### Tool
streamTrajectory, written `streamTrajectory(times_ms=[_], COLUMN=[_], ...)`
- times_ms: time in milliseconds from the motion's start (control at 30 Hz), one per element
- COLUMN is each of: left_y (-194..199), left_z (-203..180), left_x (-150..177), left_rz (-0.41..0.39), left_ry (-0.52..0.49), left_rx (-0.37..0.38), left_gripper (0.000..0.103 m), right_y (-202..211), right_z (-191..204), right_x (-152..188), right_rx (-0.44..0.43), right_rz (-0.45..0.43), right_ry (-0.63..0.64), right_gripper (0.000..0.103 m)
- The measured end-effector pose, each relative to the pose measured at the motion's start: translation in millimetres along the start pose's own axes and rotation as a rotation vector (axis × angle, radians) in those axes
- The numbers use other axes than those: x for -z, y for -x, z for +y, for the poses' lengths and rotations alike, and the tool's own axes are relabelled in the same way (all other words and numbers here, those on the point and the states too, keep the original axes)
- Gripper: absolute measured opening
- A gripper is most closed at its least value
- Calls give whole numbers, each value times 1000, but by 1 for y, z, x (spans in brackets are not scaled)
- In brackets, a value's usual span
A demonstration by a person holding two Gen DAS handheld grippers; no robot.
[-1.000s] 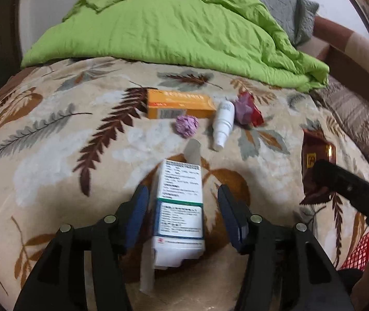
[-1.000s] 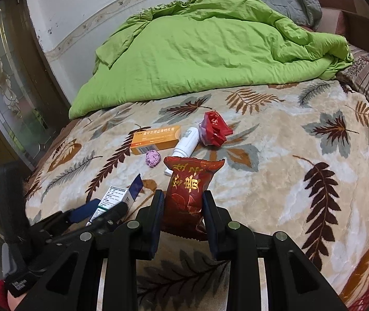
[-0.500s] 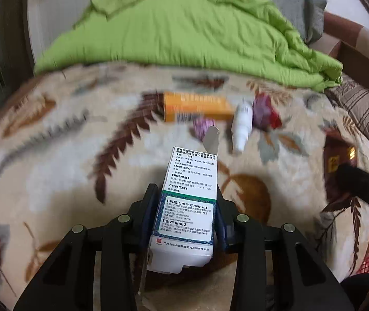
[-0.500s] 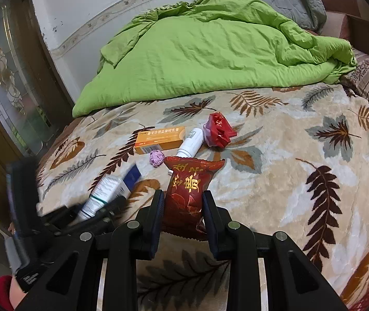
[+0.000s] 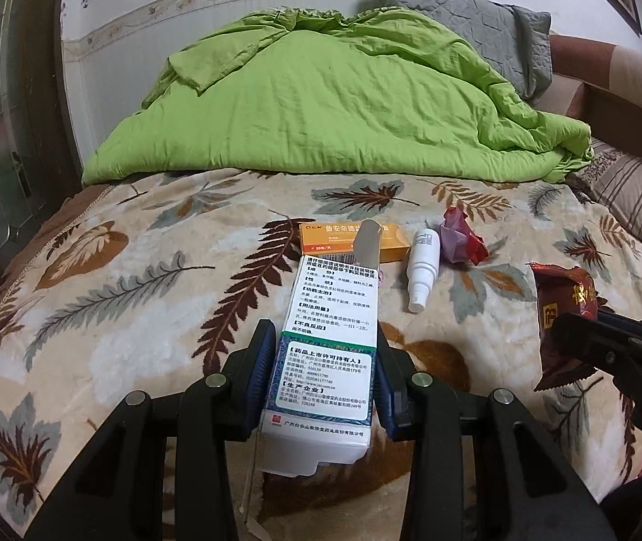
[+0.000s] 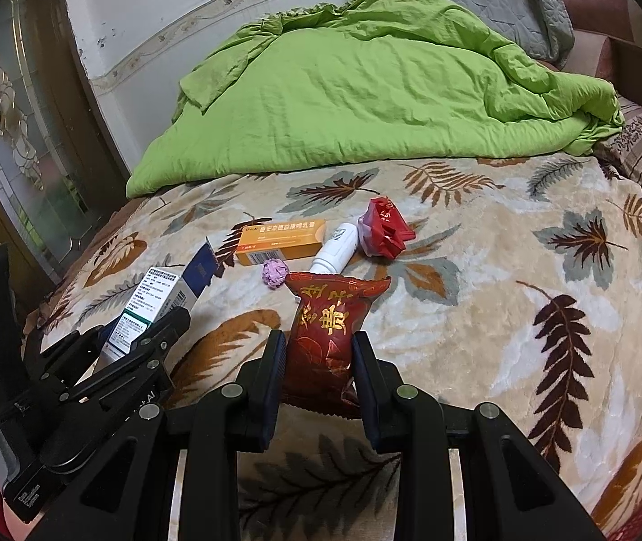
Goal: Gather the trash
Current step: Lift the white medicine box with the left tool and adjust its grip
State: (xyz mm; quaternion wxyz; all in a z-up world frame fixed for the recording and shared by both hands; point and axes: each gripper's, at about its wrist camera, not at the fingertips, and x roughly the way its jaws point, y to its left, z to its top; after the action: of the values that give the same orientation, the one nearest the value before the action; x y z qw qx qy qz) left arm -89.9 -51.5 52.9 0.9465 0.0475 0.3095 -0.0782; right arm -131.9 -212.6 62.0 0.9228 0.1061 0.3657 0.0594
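Both grippers clamped on trash above the leaf-patterned plush blanket (image 5: 131, 324)

The left gripper (image 5: 324, 374) pinches a white cardboard medicine box with green band (image 5: 327, 351), its open flap hiding part of the orange carton (image 5: 348, 236); the right gripper (image 6: 316, 367) squeezes a dark red foil snack packet (image 6: 327, 329), its lower end cut off behind the jaws. Mid-blanket lie a white plastic spray bottle (image 5: 422, 266), a crumpled red wrapper (image 6: 384, 227) and a small purple paper ball (image 6: 274, 272), near the rumpled green quilt (image 6: 366, 85) at the far edge
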Motion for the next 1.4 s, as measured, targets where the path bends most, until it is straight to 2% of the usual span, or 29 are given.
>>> streamTrajectory(times_ms=[1167,1400], left_y=[2,2], left_z=[-7,-7], left_x=[2,1], left_rz=[2,-6], left_ry=[-7,7], left_rx=[-4,54], left_gripper=[38,38], right_y=[1,2], right_z=[-3,-9], right_x=[-1,0], right_rx=[-8,-17], right_rz=[1,0], right_ry=[-10,-40], right_gripper=[32,32])
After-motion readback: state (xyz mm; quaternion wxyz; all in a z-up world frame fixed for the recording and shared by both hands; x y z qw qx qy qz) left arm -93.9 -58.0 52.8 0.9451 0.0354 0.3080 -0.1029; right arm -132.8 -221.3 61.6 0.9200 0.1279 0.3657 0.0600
